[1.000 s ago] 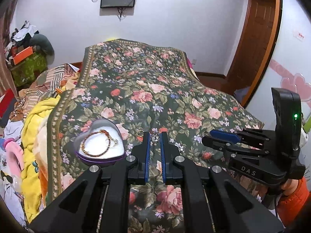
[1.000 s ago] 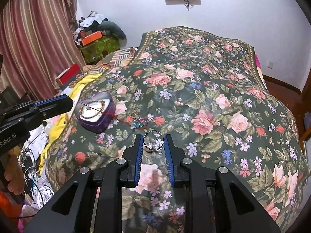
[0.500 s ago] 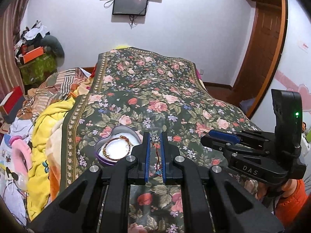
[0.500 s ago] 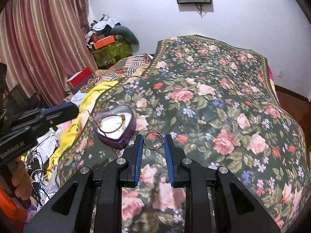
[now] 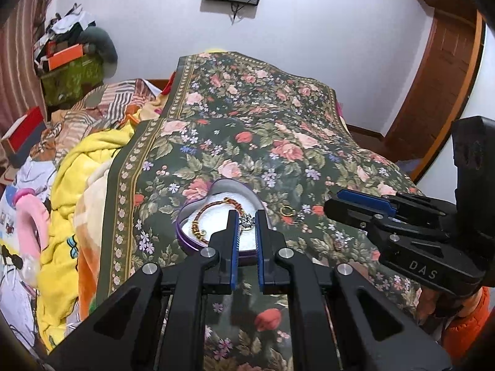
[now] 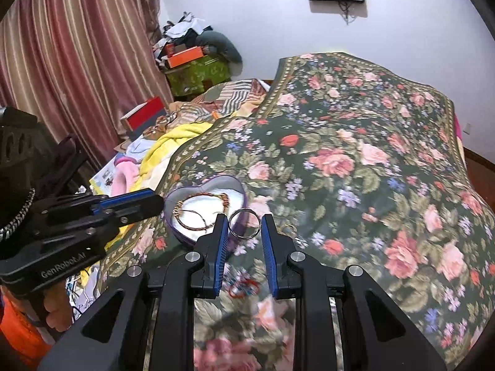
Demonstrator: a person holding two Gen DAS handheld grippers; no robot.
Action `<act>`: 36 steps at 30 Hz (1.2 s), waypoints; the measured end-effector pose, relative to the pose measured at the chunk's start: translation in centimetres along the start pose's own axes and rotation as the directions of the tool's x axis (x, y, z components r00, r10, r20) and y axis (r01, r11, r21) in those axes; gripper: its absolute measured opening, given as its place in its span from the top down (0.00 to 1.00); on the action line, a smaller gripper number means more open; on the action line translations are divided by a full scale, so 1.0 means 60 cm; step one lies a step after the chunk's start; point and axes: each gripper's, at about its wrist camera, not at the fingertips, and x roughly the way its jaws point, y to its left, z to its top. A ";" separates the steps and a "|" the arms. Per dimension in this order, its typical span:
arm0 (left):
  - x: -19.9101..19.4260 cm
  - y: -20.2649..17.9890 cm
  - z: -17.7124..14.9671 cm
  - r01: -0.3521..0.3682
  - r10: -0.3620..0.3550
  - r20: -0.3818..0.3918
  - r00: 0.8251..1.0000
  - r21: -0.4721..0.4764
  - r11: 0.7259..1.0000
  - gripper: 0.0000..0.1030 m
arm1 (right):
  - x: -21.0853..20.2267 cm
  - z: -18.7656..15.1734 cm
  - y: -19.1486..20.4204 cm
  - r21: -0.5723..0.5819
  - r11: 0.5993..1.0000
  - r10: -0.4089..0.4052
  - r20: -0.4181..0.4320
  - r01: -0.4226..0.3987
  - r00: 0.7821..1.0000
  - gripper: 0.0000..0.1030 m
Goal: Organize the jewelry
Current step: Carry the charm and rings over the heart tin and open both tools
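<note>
Between your left gripper (image 5: 247, 221) tips, a silver charm (image 5: 246, 221) pinched over the heart-shaped box (image 5: 198, 205), now nearer than before, your right gripper (image 6: 244, 223) clasping a silver ring (image 6: 244, 223) at the box's rim, open floral bedspread (image 6: 355, 160) beyond.

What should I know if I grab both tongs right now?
Left tongs: shut on a silver charm, over the heart box.
Right tongs: shut on a silver ring, beside the box.
Done: beaded bracelet lies inside the box.
Left: drop in the charm and ring, then fetch the gold ring and red string piece from the bedspread.
</note>
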 end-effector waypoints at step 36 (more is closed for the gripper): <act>0.050 0.056 0.003 -0.034 0.032 -0.054 0.998 -0.034 0.999 0.92 | 0.080 0.003 0.032 -0.045 0.997 0.058 -0.132 -0.065 0.990 0.78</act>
